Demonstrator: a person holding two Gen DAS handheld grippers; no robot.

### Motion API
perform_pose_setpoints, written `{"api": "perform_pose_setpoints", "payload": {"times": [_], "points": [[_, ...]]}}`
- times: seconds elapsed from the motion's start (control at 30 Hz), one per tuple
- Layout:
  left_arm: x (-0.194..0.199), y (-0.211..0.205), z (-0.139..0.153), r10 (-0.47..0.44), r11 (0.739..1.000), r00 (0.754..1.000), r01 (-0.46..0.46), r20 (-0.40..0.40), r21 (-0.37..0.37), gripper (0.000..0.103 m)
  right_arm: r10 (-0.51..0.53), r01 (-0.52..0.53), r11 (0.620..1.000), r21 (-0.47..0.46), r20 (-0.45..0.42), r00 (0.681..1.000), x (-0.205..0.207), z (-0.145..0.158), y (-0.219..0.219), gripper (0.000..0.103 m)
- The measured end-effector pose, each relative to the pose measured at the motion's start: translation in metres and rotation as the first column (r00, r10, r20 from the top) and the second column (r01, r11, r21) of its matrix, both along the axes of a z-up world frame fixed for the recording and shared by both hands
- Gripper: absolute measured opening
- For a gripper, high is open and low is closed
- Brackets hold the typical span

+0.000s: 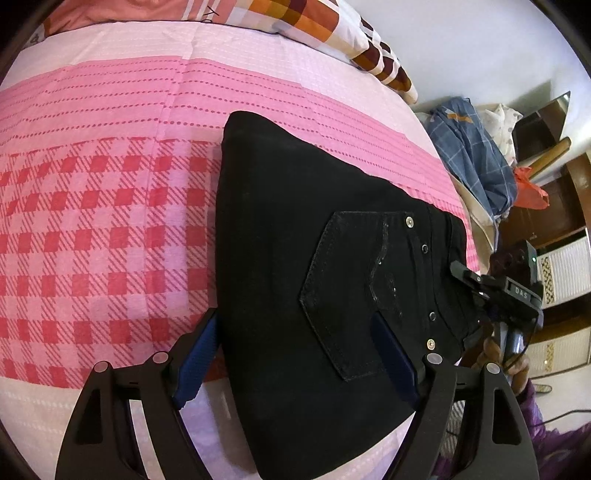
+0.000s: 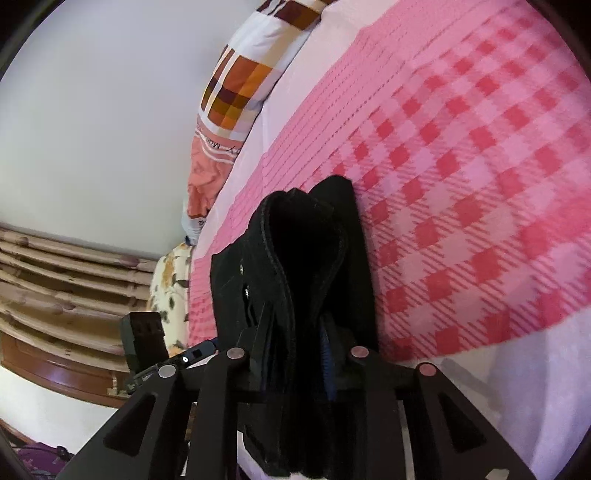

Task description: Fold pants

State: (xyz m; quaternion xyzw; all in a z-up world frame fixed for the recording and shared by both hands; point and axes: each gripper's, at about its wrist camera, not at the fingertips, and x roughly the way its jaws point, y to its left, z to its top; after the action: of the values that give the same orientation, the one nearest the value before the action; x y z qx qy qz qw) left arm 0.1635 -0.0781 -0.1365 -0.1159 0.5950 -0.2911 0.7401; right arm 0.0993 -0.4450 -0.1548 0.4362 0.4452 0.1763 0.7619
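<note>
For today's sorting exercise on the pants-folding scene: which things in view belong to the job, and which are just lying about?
Part of the job:
- black pants, folded on the pink bedsheet
- left gripper, open, astride the pants
- right gripper, shut on the pants' waistband end

Lying about:
- patchwork pillow
- blue checked cloth
- orange bag

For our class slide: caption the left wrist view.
Open left gripper straddles folded black denim pants on a pink checked bedsheet.
</note>
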Motion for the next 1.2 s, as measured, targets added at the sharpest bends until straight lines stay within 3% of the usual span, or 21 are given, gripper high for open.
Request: {"api": "perform_pose_setpoints", "payload": {"times": [0.07, 0.13, 0.23, 0.37, 0.5, 0.6, 0.63, 0.67, 0.73, 0.83, 0.93, 1.03, 1.13, 1.2], "points": [[-0.001, 0.002, 0.001, 0.004, 1.0, 1.0, -0.004, 0.007, -0.004, 0.082, -0.038, 0.038, 0.997, -0.067, 0.009, 0.999, -0.008, 0.011, -0.004, 0.022], [-0.004, 0.008, 0.003, 0.006, 1.0, 1.0, -0.006, 0.018, -0.007, 0.082, -0.064, 0.074, 0.991, -0.113, 0.082, 0.995, -0.018, 0.032, -0.005, 0.022], [-0.008, 0.014, 0.005, 0.004, 1.0, 0.999, -0.004, 0.049, -0.01, 0.082, -0.011, 0.026, 0.996, -0.08, 0.187, 0.982, -0.02, 0.054, 0.007, 0.023], [-0.01, 0.016, 0.007, 0.005, 1.0, 0.997, -0.004, 0.071, -0.007, 0.082, 0.114, -0.09, 0.982, -0.164, 0.143, 0.983, -0.013, 0.038, 0.035, 0.024], [-0.008, 0.024, 0.016, 0.017, 0.999, 0.994, -0.014, 0.103, -0.031, 0.082, 0.119, -0.108, 0.984, -0.144, 0.068, 0.991, -0.018, 0.005, 0.033, 0.016], [0.003, 0.028, 0.023, 0.006, 1.0, 0.992, -0.002, 0.124, -0.031, 0.082, 0.122, -0.116, 0.984, -0.132, 0.04, 0.992, -0.016, 0.004, 0.03, 0.013], [0.006, 0.028, 0.024, 0.004, 1.0, 0.992, 0.0, 0.126, -0.03, 0.082, 0.128, -0.122, 0.98, -0.158, 0.03, 0.991, -0.014, 0.01, 0.033, 0.014], [0.01, 0.029, 0.026, 0.0, 0.999, 0.992, 0.005, 0.13, -0.032, 0.082, 0.135, -0.125, 0.975, -0.185, 0.041, 0.99, -0.012, 0.019, 0.036, 0.022], [0.015, 0.03, 0.029, -0.002, 0.999, 0.99, 0.008, 0.139, -0.042, 0.082, 0.171, -0.138, 0.957, -0.257, 0.112, 0.979, -0.001, 0.051, 0.049, 0.024], [0.012, 0.032, 0.025, -0.007, 0.997, 0.991, 0.018, 0.135, -0.078, 0.082, 0.276, -0.225, 0.941, -0.253, 0.187, 0.943, 0.032, 0.085, 0.075, 0.029], [0.001, 0.027, 0.014, -0.019, 0.995, 0.993, 0.031, 0.116, -0.095, 0.082, 0.433, -0.37, 0.88, -0.299, 0.178, 0.884, 0.081, 0.098, 0.122, 0.034], [-0.01, 0.025, 0.006, -0.032, 0.996, 0.992, 0.043, 0.125, -0.084, 0.082, 0.582, -0.496, 0.76, -0.42, 0.099, 0.807, 0.13, 0.092, 0.174, 0.034], [-0.014, 0.026, -0.004, -0.032, 0.993, 0.995, 0.042, 0.093, -0.107, 0.082, 0.663, -0.576, 0.655, -0.489, 0.007, 0.749, 0.162, 0.075, 0.211, 0.035], [-0.02, 0.028, -0.005, -0.026, 0.991, 0.993, 0.041, 0.115, -0.127, 0.082, 0.676, -0.59, 0.604, -0.535, -0.047, 0.735, 0.173, 0.063, 0.23, 0.035]]}}
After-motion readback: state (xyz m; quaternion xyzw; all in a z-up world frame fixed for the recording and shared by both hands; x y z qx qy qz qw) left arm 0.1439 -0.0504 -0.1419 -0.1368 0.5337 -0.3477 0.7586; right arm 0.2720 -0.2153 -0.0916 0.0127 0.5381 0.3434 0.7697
